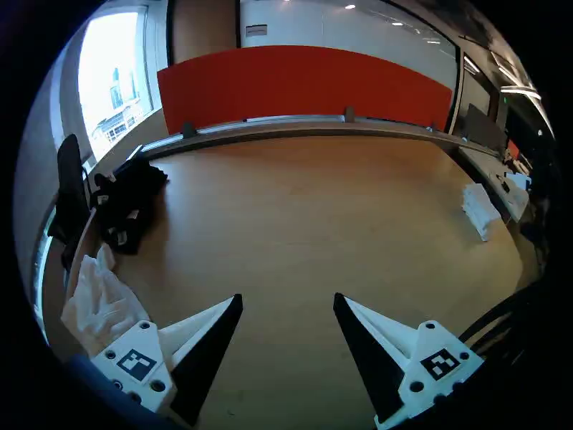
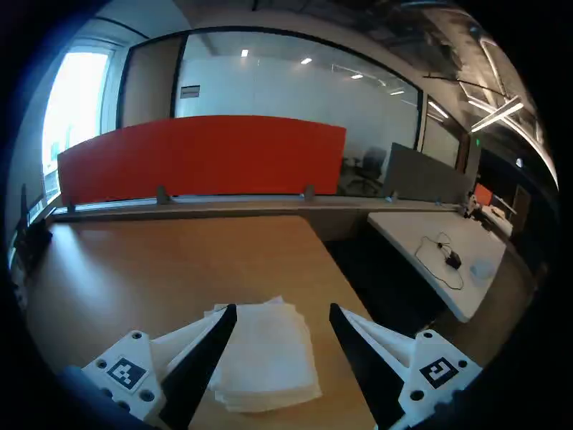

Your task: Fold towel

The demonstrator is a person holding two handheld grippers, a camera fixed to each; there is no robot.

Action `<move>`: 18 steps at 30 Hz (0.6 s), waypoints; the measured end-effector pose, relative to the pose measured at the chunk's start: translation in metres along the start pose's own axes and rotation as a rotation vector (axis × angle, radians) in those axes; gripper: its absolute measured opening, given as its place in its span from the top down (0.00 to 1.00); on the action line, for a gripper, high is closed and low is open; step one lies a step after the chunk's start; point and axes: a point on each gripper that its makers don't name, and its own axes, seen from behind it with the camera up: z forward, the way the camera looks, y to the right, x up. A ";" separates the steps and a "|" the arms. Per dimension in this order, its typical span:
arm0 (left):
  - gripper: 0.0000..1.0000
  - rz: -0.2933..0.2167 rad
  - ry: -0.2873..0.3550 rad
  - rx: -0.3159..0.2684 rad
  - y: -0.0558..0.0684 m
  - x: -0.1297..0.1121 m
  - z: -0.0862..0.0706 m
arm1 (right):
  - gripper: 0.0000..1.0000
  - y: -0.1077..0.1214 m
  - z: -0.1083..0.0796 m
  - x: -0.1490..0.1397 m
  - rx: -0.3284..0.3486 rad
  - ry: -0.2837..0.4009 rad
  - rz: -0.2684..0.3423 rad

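I count two grippers, each with two fingers. The left gripper [image 1: 286, 297] has its jaws spread wide with nothing between them, only bare wood of the table [image 1: 301, 208] underneath. The right gripper [image 2: 281, 308] is also released. Its fingers stand on either side of one stack of folded towels [image 2: 268, 351], and I cannot tell whether they touch the cloth.

That stack sits near the table's right-hand edge. In the left gripper view it shows far off to the right. I cannot count its layers, and its left side is hidden behind the right gripper's left finger. One crumpled white towel [image 1: 100, 297] lies at the table's far left edge in the left gripper view, just beside the left gripper's left finger, which covers its lower part. The two lots of cloth are well apart, with open wood between them.

Beyond the crumpled towel there is one black heap [image 1: 125, 204]. It may be a bag or clothing, and it is too dark for me to say which. One dark chair [image 1: 68, 190] stands behind it by a bright window [image 1: 114, 79].

One red divider [image 2: 200, 154] runs along the back of the table. In the right gripper view, one white desk [image 2: 430, 236] stands off to the right, across a dark gap. It carries one cable [image 2: 437, 247] and a small pale thing I cannot make out. One grey divider [image 2: 422, 175] stands behind it.
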 end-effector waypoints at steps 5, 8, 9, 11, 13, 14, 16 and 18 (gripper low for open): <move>0.06 -0.003 0.005 0.002 -0.001 0.001 0.000 | 0.00 -0.002 -0.004 0.016 -0.018 0.077 -0.005; 0.06 -0.004 0.008 0.005 -0.001 0.002 0.000 | 0.00 -0.003 -0.006 0.024 -0.032 0.120 -0.011; 0.06 -0.005 0.009 0.006 -0.002 0.002 0.000 | 0.00 -0.003 -0.006 0.027 -0.036 0.132 -0.013; 0.06 -0.006 0.011 0.007 -0.002 0.002 0.001 | 0.00 -0.005 -0.008 0.031 -0.040 0.152 -0.017; 0.06 -0.007 0.013 0.008 -0.002 0.003 0.001 | 0.00 -0.006 -0.009 0.036 -0.046 0.174 -0.018; 0.06 -0.008 0.014 0.008 -0.002 0.003 0.001 | 0.00 -0.006 -0.010 0.039 -0.048 0.185 -0.018; 0.06 -0.008 0.019 0.009 -0.002 0.004 0.001 | 0.00 -0.007 -0.011 0.042 -0.051 0.202 -0.014; 0.06 -0.008 0.024 0.010 -0.002 0.006 0.001 | 0.00 -0.008 -0.011 0.044 -0.052 0.214 -0.009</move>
